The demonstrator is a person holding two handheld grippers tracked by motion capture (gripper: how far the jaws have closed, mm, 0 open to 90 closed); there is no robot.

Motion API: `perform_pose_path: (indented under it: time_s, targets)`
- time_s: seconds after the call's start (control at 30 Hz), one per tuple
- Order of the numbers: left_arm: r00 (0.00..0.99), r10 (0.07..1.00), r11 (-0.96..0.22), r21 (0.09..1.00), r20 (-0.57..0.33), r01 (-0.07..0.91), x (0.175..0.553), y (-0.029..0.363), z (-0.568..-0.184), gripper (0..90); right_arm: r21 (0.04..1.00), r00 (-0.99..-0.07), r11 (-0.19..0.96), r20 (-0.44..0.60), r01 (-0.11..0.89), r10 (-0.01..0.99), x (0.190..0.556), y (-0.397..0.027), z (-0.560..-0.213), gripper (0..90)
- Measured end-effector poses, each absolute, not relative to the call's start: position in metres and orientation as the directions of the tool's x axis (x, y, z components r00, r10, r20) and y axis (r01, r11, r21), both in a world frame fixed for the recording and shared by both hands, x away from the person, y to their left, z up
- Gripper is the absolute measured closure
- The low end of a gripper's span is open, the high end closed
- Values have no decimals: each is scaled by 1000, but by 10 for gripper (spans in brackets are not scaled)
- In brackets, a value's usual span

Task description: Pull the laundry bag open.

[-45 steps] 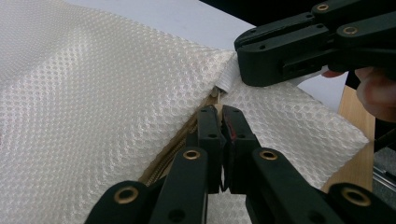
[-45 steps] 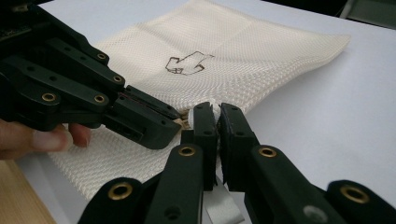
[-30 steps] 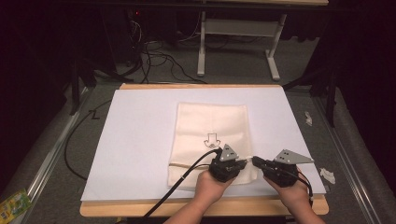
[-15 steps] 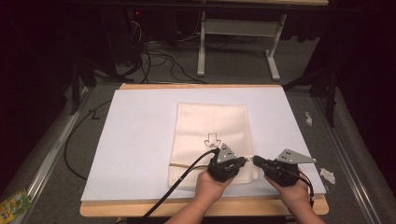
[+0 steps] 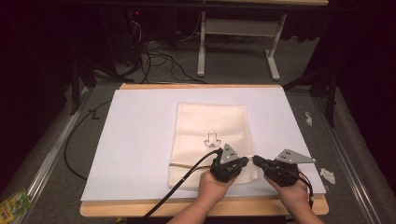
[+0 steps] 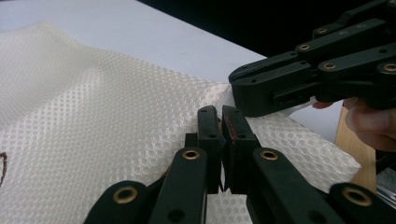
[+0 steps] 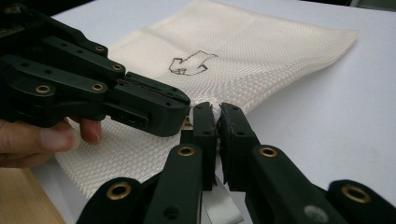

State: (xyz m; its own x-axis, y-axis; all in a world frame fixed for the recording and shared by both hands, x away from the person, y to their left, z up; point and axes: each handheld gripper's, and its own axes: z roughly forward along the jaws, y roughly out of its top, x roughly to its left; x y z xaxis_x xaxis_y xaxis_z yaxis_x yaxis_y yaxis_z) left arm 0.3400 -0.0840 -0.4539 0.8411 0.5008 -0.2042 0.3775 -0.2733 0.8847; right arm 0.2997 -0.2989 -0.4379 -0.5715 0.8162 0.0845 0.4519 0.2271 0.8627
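Observation:
A cream mesh bag (image 5: 210, 130) with a small dark drawing lies flat on the white sheet (image 5: 140, 140). Both grippers meet at its near right corner. My left gripper (image 5: 246, 161) points right and is shut, with the bag's edge pinched at its tips. My right gripper (image 5: 255, 159) points left toward it, also shut on the same edge. In the left gripper view, the closed jaws of the left gripper (image 6: 220, 114) meet the raised mesh bag (image 6: 93, 116), with the right gripper (image 6: 233, 88) just beyond. In the right gripper view, the right gripper (image 7: 214, 112) nips white fabric of the bag (image 7: 243, 51) beside the left gripper (image 7: 187, 105).
The sheet covers a wooden table whose near edge (image 5: 140, 207) shows below my hands. A black cable (image 5: 182, 186) trails from the left gripper off the front. White scraps (image 5: 327, 175) lie off the sheet's right side. A table frame (image 5: 233, 28) stands at the back.

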Motion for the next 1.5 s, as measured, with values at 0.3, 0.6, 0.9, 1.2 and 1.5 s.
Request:
perform_pose_path:
  time_s: [0.3, 0.6, 0.9, 1.2, 1.5]
  targets:
    - [827, 495, -239, 873, -267, 425, 340, -78, -456, 881, 866, -576, 231, 78, 444, 813, 298, -297, -436, 878]
    - [842, 477, -290, 858, -254, 424, 342, -76, -458, 879, 851, -603, 222, 133, 476, 787, 303, -299, -442, 857]
    - [838, 485, -292, 857, -250, 424, 340, -75, -458, 876, 852, -596, 199, 156, 485, 787, 306, -298, -448, 768]
    - [833, 481, -276, 856, -271, 438, 343, -73, -460, 875, 845, -609, 211, 160, 492, 777, 309, -295, -448, 848]
    - [795, 494, -185, 851, -353, 492, 343, -72, -463, 880, 871, -569, 206, 97, 445, 816, 302, -291, -439, 877]
